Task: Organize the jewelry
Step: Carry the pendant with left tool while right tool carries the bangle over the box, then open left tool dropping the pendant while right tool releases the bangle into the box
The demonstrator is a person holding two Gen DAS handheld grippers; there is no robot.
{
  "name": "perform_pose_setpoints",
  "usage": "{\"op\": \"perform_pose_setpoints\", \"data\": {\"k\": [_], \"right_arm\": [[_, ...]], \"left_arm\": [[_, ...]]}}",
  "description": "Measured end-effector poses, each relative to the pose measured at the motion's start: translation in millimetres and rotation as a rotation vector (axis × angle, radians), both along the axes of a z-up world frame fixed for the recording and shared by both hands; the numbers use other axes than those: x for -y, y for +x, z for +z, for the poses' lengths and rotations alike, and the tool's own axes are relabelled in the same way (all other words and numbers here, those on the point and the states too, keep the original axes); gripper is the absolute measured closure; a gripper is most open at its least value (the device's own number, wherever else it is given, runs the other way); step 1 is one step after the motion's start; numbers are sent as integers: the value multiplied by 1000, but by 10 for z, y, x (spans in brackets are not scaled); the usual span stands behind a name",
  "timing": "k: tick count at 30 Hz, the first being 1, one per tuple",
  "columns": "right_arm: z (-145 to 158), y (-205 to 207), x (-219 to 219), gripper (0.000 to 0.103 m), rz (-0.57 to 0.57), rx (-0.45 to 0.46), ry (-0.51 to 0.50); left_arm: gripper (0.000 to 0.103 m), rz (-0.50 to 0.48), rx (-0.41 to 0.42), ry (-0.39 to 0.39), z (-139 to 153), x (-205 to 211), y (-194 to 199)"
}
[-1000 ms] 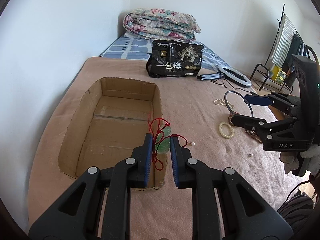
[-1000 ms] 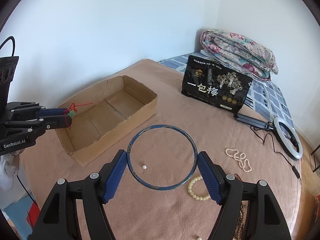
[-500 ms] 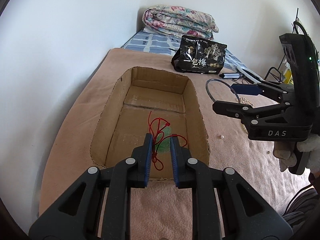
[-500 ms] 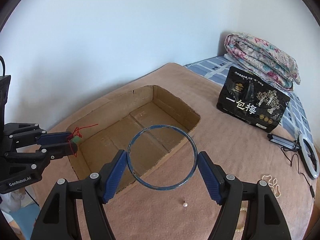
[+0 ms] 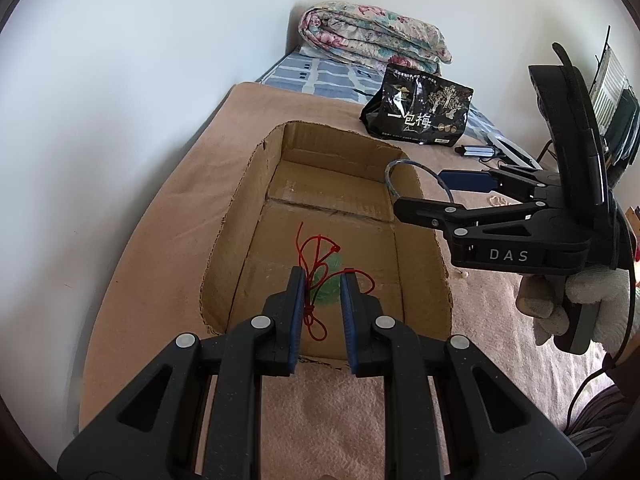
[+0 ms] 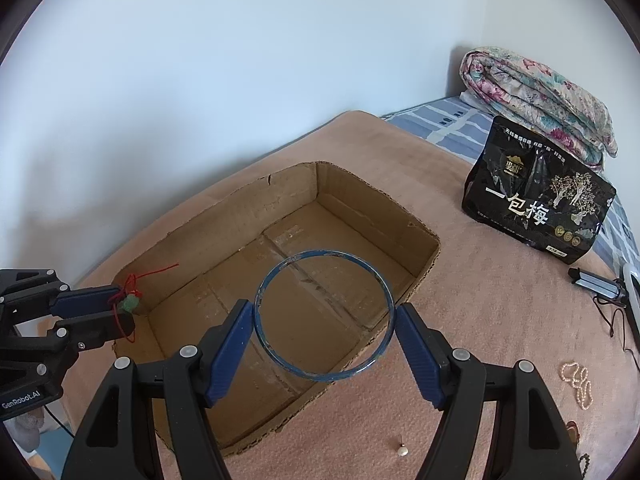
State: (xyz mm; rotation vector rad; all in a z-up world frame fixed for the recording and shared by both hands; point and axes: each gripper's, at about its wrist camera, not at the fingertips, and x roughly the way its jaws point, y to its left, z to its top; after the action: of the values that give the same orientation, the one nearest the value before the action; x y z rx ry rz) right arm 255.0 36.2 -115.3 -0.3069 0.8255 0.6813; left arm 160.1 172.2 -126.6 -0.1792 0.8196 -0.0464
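On the pink blanket (image 6: 400,168) covering the bed, an open cardboard box (image 6: 372,196) lies lengthwise near the wall, its torn rim ragged all round and its floor bare. Beyond its far end stands a black snack bag (image 6: 538,208), well apart from the box. The right gripper (image 6: 325,334) hangs above the box's near right wall, its fingers spread wide and pressing the blue bangle (image 6: 260,304) between them. The left gripper (image 5: 322,294) hovers over the box's near end, clamped on a green pendant with red cord (image 5: 330,280). A pearl strand (image 6: 578,384) and one loose pearl (image 6: 402,451) lie on the blanket right of the box.
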Motion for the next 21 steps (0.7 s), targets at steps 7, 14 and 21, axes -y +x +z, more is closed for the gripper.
{"op": "perform_pose_setpoints", "data": {"k": [7, 14, 21], "right_arm": [[-60, 20, -67, 28, 2, -13, 10], [-21, 7, -58, 11, -13, 13, 18], [27, 19, 0, 11, -32, 15, 35]], "left_arm": [[87, 7, -7, -11, -31, -38, 24], [52, 23, -13, -14, -49, -63, 29], [52, 20, -9, -11, -40, -39, -5]]}}
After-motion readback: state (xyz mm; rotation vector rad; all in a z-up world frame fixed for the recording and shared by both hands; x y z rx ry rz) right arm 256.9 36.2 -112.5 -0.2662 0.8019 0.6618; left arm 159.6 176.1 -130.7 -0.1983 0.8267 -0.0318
